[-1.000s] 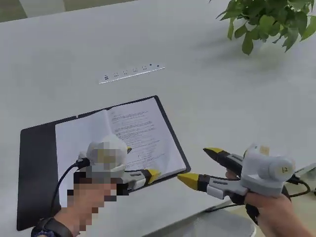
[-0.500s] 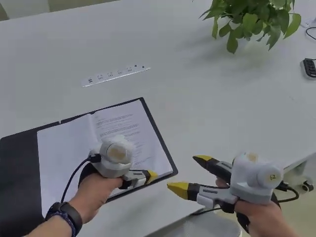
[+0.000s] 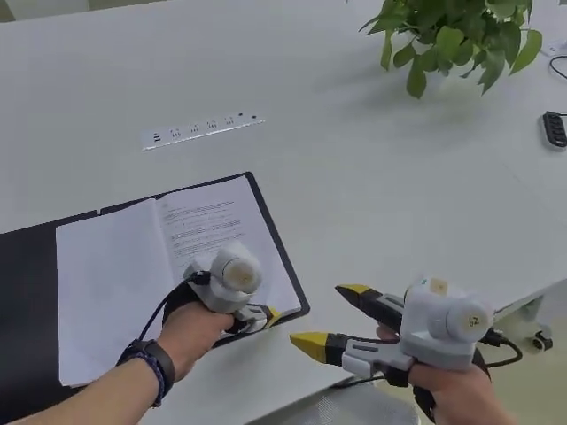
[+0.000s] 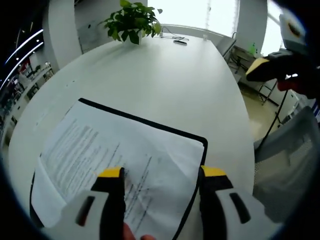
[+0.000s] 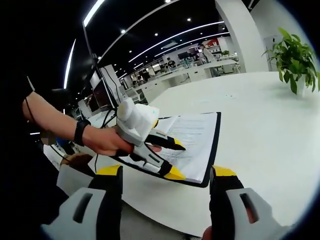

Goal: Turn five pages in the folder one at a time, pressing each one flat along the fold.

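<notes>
Black folder lies open on the white table, at 8 o'clock in the head view, with a printed page on its right side and a blank sheet on its left. The left gripper, jaws spread and holding nothing, sits over the printed page's near corner; whether its tips touch the paper cannot be told. The right gripper, jaws likewise apart and empty, hangs at 3 o'clock from the folder, clear of it and by the table's near edge. A potted plant stands at 1 o'clock, a socket strip at 12 o'clock from the folder
</notes>
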Demonstrator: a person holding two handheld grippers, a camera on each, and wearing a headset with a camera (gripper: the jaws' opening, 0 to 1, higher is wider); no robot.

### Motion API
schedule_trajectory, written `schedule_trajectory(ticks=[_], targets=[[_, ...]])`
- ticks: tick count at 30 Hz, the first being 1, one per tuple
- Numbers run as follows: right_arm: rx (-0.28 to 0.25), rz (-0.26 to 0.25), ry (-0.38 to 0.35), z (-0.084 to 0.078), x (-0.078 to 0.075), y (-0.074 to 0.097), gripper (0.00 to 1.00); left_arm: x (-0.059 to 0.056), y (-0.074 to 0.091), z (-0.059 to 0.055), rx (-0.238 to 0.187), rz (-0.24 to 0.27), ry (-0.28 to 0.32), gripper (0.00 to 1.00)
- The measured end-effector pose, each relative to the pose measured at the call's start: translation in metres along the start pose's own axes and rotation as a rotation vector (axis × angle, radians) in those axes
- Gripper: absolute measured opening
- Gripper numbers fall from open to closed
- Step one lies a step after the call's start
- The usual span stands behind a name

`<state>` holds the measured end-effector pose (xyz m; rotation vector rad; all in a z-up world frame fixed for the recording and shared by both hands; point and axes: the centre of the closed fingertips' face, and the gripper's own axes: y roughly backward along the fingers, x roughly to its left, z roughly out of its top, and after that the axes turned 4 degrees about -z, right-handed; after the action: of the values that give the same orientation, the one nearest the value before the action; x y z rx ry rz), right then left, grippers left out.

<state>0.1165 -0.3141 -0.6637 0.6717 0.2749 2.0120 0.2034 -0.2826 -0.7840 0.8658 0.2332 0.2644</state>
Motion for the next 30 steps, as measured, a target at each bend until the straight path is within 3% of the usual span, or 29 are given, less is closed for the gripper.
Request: schedule_trajectory(ticks=[3,14,17,21,23,25,30], targets=[[0.007,0.004,-0.004,-0.001,-0.001,-0.003,0.69,0.001,0.000,-0.001,0.002,0.011,-0.017,0.59],[0.015,0.043,-0.003,0.003,0.004,-0.018,0.67,0.001,0.002,0.001,-0.039,-0.023,0.043,0.60],[0.011,0.047,-0.004,0.004,0.005,-0.018,0.67,-0.003,0.003,0.005,-0.061,-0.048,0.101,0.64],[0.009,0.046,-0.016,0.001,0.003,-0.018,0.67,0.001,-0.002,0.007,-0.070,-0.005,0.101,0.63],[0.013,0.046,-0.021,0.000,0.003,-0.017,0.67,0.003,-0.004,0.006,-0.052,0.037,0.050,0.62],[0.016,0.048,-0.023,-0.002,0.002,-0.017,0.67,0.001,-0.005,0.007,-0.060,0.036,0.072,0.63],[0.013,0.047,-0.030,-0.002,0.001,-0.016,0.66,0.003,-0.002,0.015,-0.124,-0.004,0.216,0.66]])
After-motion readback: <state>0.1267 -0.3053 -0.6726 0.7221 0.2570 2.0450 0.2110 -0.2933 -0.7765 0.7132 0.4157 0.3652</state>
